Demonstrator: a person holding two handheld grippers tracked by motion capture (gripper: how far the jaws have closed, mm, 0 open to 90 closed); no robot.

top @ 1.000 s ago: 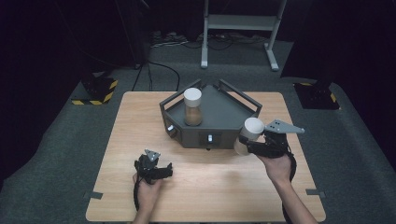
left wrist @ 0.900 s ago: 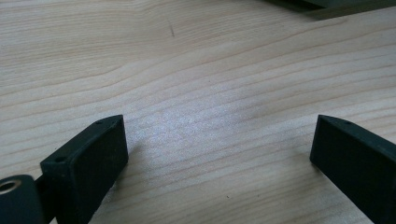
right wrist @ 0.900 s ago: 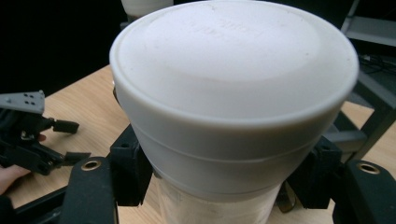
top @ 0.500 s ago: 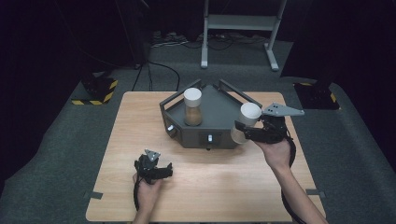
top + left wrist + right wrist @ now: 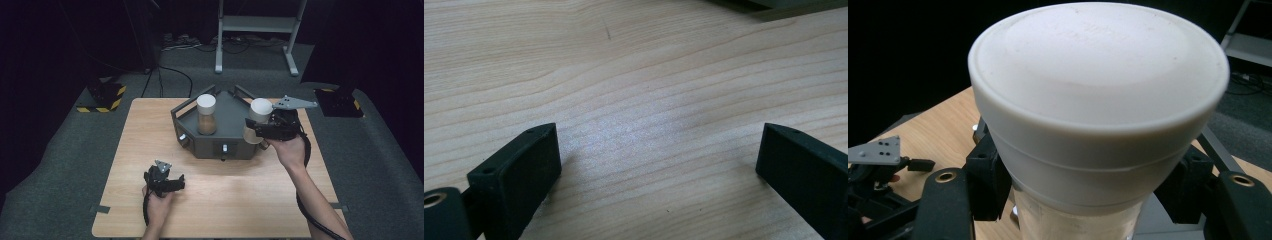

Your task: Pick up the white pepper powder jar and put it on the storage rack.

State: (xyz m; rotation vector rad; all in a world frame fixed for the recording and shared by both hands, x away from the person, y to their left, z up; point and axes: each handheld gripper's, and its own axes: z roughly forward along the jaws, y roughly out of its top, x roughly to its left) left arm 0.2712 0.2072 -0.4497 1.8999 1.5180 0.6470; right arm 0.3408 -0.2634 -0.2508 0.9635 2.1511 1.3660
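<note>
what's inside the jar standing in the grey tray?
The jar in the tray holds brownish contents in its lower body. Its white lid hides the top, so the fill level is unclear.

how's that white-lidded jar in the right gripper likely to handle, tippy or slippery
The jar looks tall and narrow with a wide white lid, so it could tip if set down off-level. Its clear, smooth wall may slip a little, though the right gripper clamps just under the lid's rim. It is probably stiff, not floppy.

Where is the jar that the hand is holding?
In the high view, the held jar is clamped in the right gripper at the grey tray's right edge, right of the other jar.
</note>
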